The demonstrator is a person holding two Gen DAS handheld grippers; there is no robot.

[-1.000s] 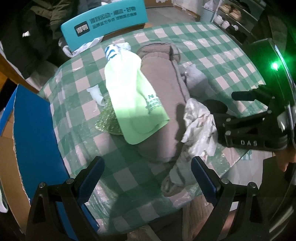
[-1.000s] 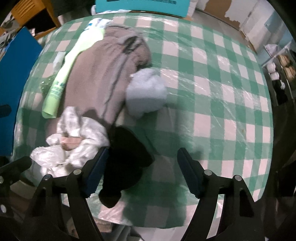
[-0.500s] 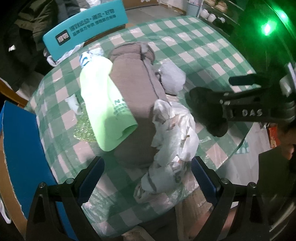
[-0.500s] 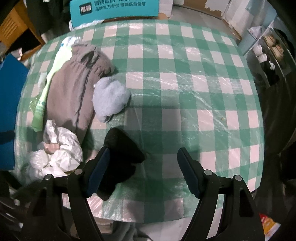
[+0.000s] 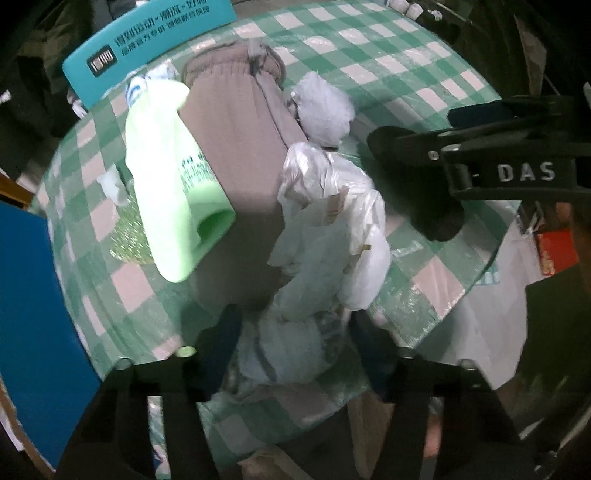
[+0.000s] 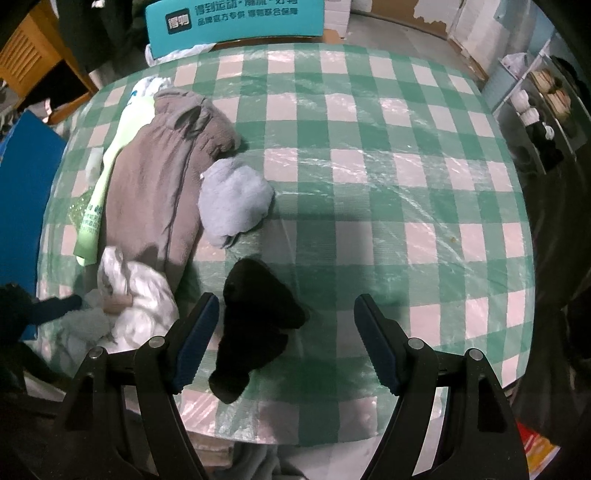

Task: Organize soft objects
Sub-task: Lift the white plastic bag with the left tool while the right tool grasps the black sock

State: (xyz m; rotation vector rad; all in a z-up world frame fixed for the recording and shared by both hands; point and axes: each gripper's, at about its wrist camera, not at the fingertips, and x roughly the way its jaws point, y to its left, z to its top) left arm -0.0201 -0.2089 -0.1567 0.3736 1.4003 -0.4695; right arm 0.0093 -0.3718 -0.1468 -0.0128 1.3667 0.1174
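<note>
A white plastic bag (image 5: 328, 229) lies crumpled on the green checked table (image 6: 388, 155), with a grey-white cloth (image 5: 284, 354) under its near end. My left gripper (image 5: 295, 339) is open, its fingers on either side of that bundle. A brown garment (image 5: 240, 140) lies lengthwise, with a light green pouch (image 5: 173, 177) on it and a pale blue cloth ball (image 6: 232, 203) beside it. A black sock (image 6: 255, 321) lies between the fingers of my right gripper (image 6: 284, 343), which is open above it. The right gripper also shows in the left wrist view (image 5: 480, 147).
A teal sign board (image 6: 236, 18) stands at the table's far edge. A blue board (image 5: 33, 314) stands off the table's left side. Shelves with small items (image 6: 543, 107) are at the far right. A red box (image 5: 557, 251) lies on the floor.
My left gripper has moved forward and down around the white bag bundle, its fingers narrowing a little. My right gripper has pulled back and up; the black sock stays on the table.
</note>
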